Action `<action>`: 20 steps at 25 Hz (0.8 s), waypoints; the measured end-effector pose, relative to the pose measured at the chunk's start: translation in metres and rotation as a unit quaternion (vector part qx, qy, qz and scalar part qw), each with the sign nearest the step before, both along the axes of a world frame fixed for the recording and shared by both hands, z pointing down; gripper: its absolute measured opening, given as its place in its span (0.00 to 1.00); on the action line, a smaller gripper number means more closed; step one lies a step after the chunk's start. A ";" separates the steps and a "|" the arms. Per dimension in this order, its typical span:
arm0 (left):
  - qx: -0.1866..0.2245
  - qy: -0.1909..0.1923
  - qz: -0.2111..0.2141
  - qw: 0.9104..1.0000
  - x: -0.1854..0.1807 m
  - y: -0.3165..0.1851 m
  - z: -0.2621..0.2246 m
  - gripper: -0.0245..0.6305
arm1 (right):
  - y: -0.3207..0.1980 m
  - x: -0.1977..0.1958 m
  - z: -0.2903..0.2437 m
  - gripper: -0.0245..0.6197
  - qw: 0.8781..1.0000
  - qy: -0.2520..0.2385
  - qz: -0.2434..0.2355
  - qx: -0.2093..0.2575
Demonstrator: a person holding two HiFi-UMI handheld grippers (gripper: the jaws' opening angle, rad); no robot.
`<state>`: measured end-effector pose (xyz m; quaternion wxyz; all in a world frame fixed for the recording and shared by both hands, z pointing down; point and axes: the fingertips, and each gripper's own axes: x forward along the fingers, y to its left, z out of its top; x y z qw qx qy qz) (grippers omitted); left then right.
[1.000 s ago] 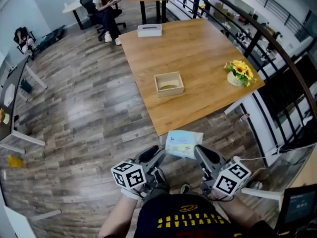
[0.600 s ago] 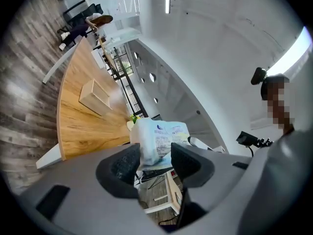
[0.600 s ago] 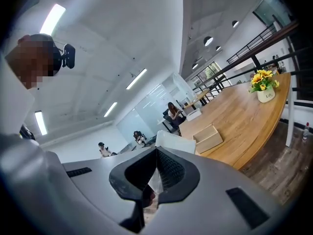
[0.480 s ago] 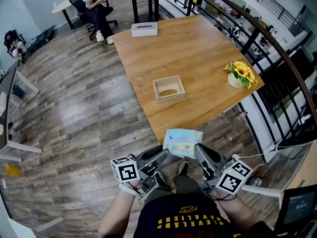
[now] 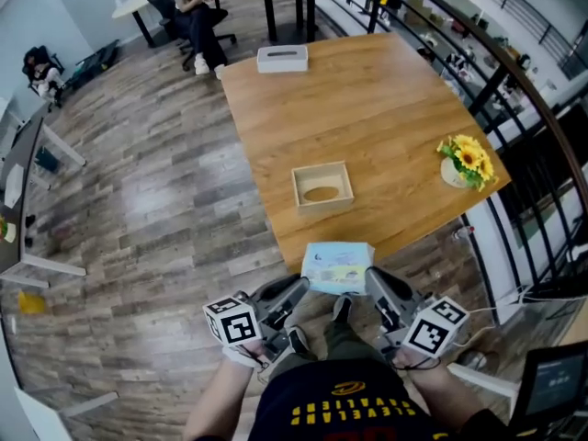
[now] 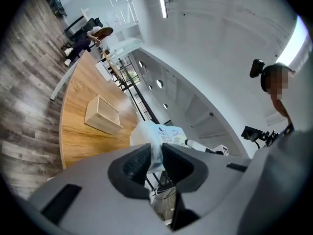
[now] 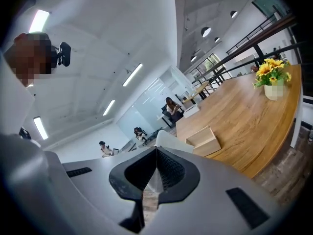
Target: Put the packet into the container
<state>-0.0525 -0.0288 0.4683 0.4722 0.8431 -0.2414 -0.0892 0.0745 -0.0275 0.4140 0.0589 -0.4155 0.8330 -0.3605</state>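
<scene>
Right now we hold the packet [image 5: 337, 266] in the air between both grippers, at the near edge of the wooden table [image 5: 386, 108]; in the head view its far side just overlaps that edge. The left gripper [image 5: 301, 286] takes the packet's left side. Its jaws have just been closing, and in the left gripper view they press on the pale, crinkled edge of the packet [image 6: 159, 136] that stands between them. The right gripper [image 5: 372, 280] has the right side, its jaws drawn together on a thin white strip of the packet [image 7: 168, 140].

The container [image 5: 322, 188], an open wooden box, sits on the table beyond the packet and apart from it, a little to the left. A pot of yellow flowers [image 5: 467, 162] stands near the table's right edge. A white box [image 5: 281, 58] lies at the far end of the table. Beyond the table a seated person [image 5: 197, 7] is on a chair.
</scene>
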 end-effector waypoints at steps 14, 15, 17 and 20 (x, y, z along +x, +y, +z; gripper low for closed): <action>0.031 -0.067 -0.092 0.993 0.023 -0.068 -0.018 0.12 | -0.090 0.032 0.016 0.06 0.997 0.002 -0.076 -0.018; 0.034 -0.071 -0.095 0.992 0.023 -0.071 -0.020 0.12 | -0.095 0.032 0.017 0.06 0.997 0.004 -0.080 -0.019; 0.038 -0.078 -0.100 0.991 0.023 -0.077 -0.022 0.12 | -0.103 0.033 0.021 0.06 0.996 0.009 -0.084 -0.024; 0.038 -0.084 -0.102 0.991 0.022 -0.087 -0.017 0.11 | -0.114 0.032 0.033 0.06 0.996 0.013 -0.084 -0.036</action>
